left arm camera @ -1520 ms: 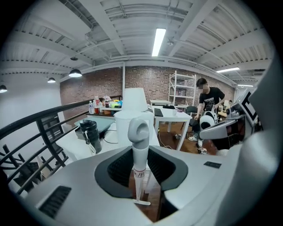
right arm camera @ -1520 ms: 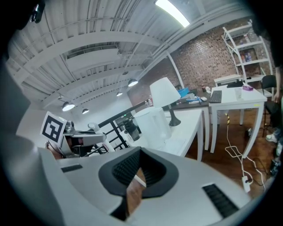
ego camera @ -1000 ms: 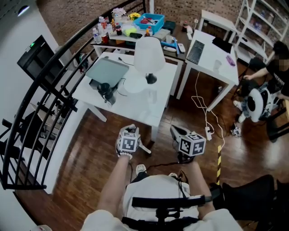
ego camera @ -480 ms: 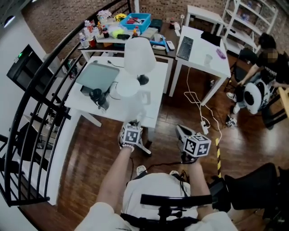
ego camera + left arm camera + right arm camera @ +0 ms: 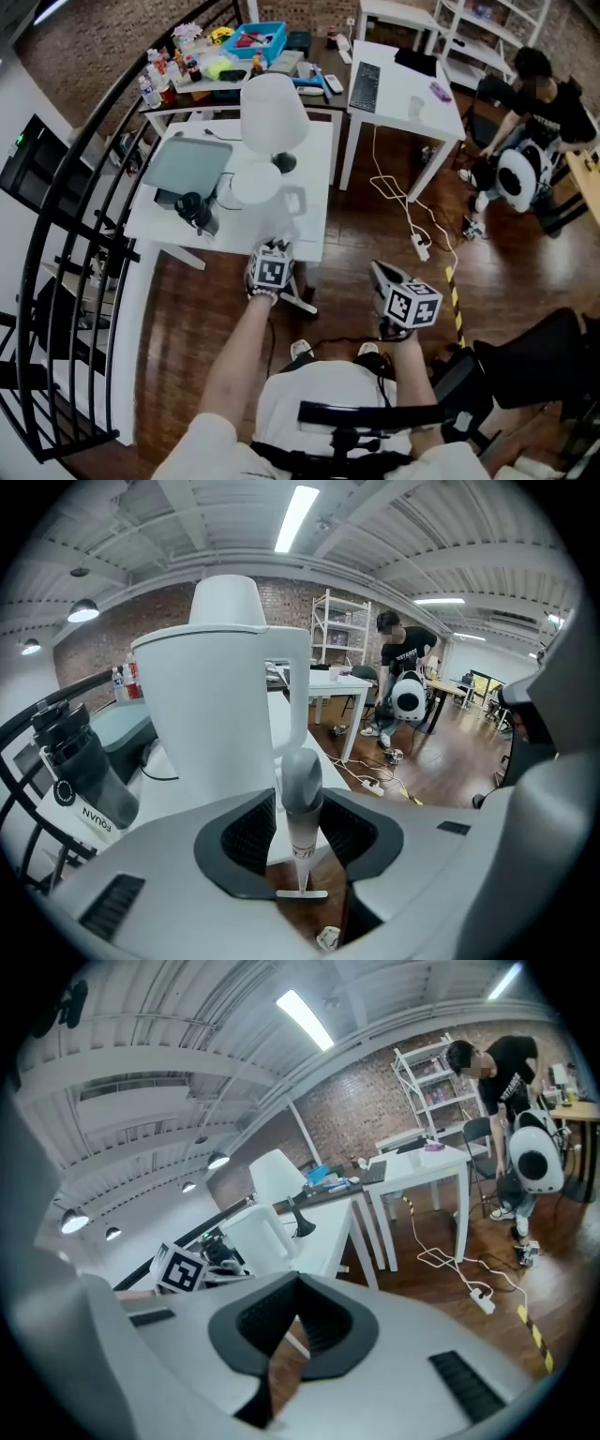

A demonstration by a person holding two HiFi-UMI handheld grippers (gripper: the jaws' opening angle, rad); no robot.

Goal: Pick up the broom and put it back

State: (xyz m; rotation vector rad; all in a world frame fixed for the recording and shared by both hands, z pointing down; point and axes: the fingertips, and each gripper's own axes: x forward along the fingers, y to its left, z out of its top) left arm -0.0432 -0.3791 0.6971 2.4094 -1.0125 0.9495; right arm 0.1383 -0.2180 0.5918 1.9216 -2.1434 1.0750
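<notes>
Low in the middle of the head view, the left gripper has its fingers pinching the broom just below its grey-capped handle end, close to the white bench edge over the wood floor. To its right, the right gripper holds nothing, fingers pressed together.
</notes>
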